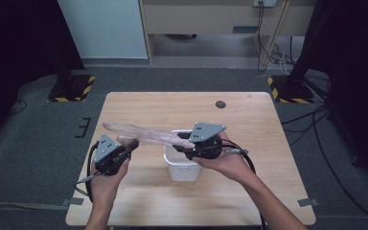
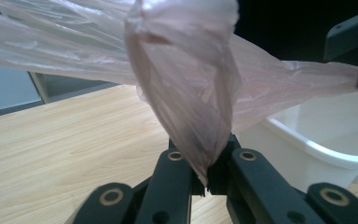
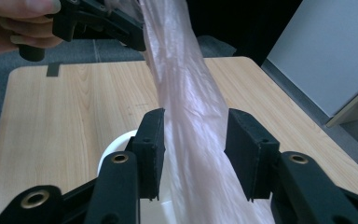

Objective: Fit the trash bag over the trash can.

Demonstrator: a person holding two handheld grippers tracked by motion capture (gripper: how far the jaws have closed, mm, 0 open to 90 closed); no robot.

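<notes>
While the left gripper point(image 2: 205, 175) pinches a pink plastic bag point(image 1: 146, 135) stretched above the white bin point(image 1: 182, 167), the right gripper point(image 3: 193, 154) stands open around it; closing squarely would keep the film taut.

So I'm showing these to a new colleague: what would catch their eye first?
The thin pinkish plastic bag, stretched in the air between the two tongs above the wooden table. The left tongs are shut on one end of it, while the right tongs stand open around it, over the small white bin near the table's middle.
</notes>
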